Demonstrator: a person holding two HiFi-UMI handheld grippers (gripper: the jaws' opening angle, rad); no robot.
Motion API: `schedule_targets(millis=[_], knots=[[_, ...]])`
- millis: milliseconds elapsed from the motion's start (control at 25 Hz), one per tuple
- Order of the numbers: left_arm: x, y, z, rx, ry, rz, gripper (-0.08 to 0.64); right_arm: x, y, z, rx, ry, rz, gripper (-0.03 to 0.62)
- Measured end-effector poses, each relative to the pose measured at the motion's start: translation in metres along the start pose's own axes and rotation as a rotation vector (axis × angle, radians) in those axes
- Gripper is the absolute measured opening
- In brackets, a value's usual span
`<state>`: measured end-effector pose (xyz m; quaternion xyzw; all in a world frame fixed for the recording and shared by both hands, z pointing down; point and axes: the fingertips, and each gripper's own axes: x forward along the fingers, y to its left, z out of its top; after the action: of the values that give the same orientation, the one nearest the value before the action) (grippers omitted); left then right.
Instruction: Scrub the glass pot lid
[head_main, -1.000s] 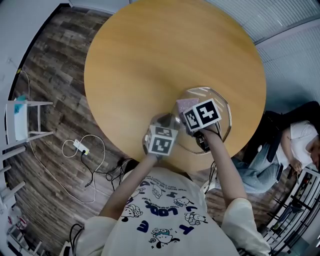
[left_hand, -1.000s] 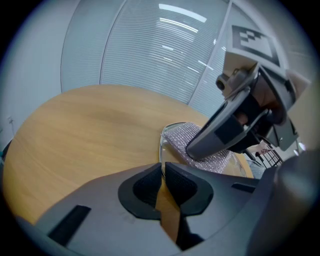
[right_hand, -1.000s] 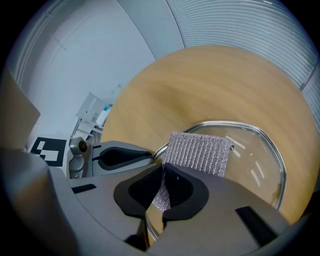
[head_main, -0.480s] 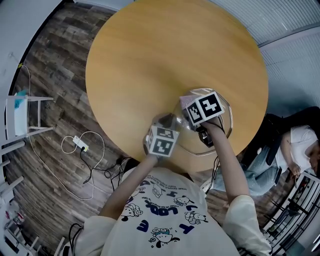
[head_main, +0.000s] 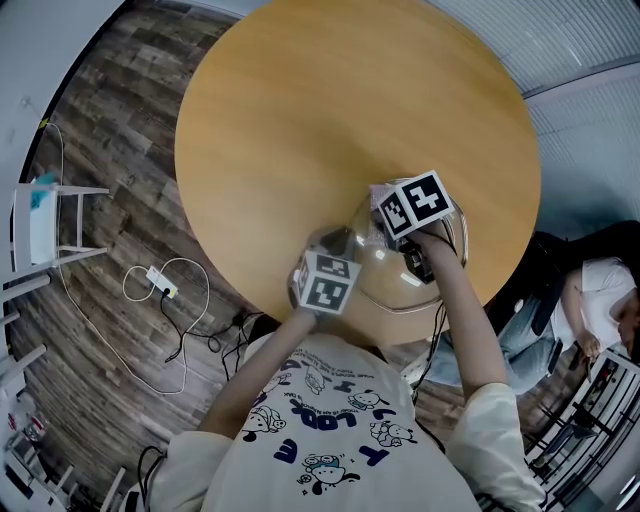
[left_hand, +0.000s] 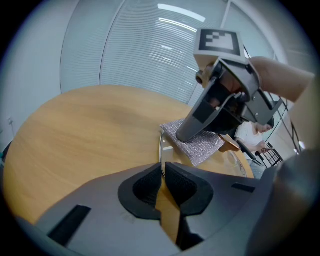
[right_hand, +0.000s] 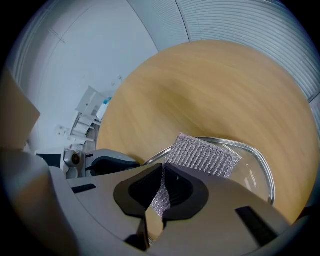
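The glass pot lid (head_main: 402, 288) with a metal rim lies on the round wooden table (head_main: 330, 110), near its front right edge. My left gripper (head_main: 334, 243) is shut on the lid's rim (left_hand: 160, 146) at its left side. My right gripper (head_main: 385, 212) is shut on a silver scrubbing pad (right_hand: 202, 155), which rests flat on the glass (right_hand: 250, 172). In the left gripper view the pad (left_hand: 199, 146) lies under the right gripper's fingers (left_hand: 189, 131). The left gripper (right_hand: 107, 165) shows at the lid's edge in the right gripper view.
A person (head_main: 585, 295) sits on a chair just beyond the table's right edge. On the wooden floor at the left lie a white power strip with cables (head_main: 160, 293) and a white rack (head_main: 45, 225). The table's far half holds nothing.
My right gripper has slid the scrubbing pad a little farther and to the right across the lid. The left gripper keeps its hold on the rim.
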<state>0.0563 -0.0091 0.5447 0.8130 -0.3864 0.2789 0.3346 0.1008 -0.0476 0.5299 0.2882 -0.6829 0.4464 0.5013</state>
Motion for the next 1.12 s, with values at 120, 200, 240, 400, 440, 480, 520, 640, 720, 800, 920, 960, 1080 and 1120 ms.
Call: schedule_targets(millis=[120,200,240,400,440,480,520,640,720,800,920,960,1080,1120], knots=[[0.000,0.000,-0.001,0.002,-0.002,0.000,0.034,-0.001,-0.004,0.003,0.005,-0.013,-0.004,0.038],[0.000,-0.001,-0.001,0.003,-0.002,0.000,0.034,-0.002,-0.007,0.004,0.010,-0.022,-0.005,0.038],[-0.001,-0.001,-0.001,0.003,-0.002,-0.001,0.034,-0.002,-0.008,0.005,0.013,-0.026,-0.006,0.038],[-0.001,-0.001,-0.001,0.005,-0.004,-0.001,0.034,-0.005,-0.015,0.008,0.034,-0.053,-0.008,0.038],[-0.001,-0.001,-0.001,0.006,-0.003,-0.001,0.034,-0.006,-0.017,0.008,0.042,-0.061,-0.009,0.038],[-0.001,-0.001,-0.001,0.007,-0.003,-0.002,0.034,-0.007,-0.019,0.009,0.049,-0.068,-0.009,0.038],[-0.001,-0.002,0.000,0.008,-0.003,-0.002,0.034,-0.008,-0.021,0.010,0.056,-0.075,-0.010,0.038],[-0.001,-0.001,0.002,0.011,-0.001,-0.001,0.034,-0.010,-0.026,0.013,0.072,-0.093,-0.014,0.038],[-0.001,-0.002,0.002,0.011,-0.001,-0.001,0.034,-0.012,-0.030,0.013,0.084,-0.108,-0.022,0.038],[-0.001,-0.002,0.001,0.012,-0.002,-0.002,0.034,-0.014,-0.035,0.014,0.098,-0.125,-0.033,0.038],[0.000,-0.003,0.000,0.014,-0.001,-0.002,0.034,-0.017,-0.044,0.014,0.117,-0.143,-0.048,0.038],[0.000,-0.003,0.000,0.014,0.000,-0.001,0.034,-0.018,-0.047,0.014,0.123,-0.147,-0.051,0.038],[0.001,-0.003,-0.001,0.015,0.002,0.000,0.034,-0.020,-0.055,0.014,0.139,-0.161,-0.066,0.038],[0.001,-0.002,-0.001,0.015,0.002,0.001,0.034,-0.021,-0.059,0.014,0.144,-0.166,-0.074,0.038]])
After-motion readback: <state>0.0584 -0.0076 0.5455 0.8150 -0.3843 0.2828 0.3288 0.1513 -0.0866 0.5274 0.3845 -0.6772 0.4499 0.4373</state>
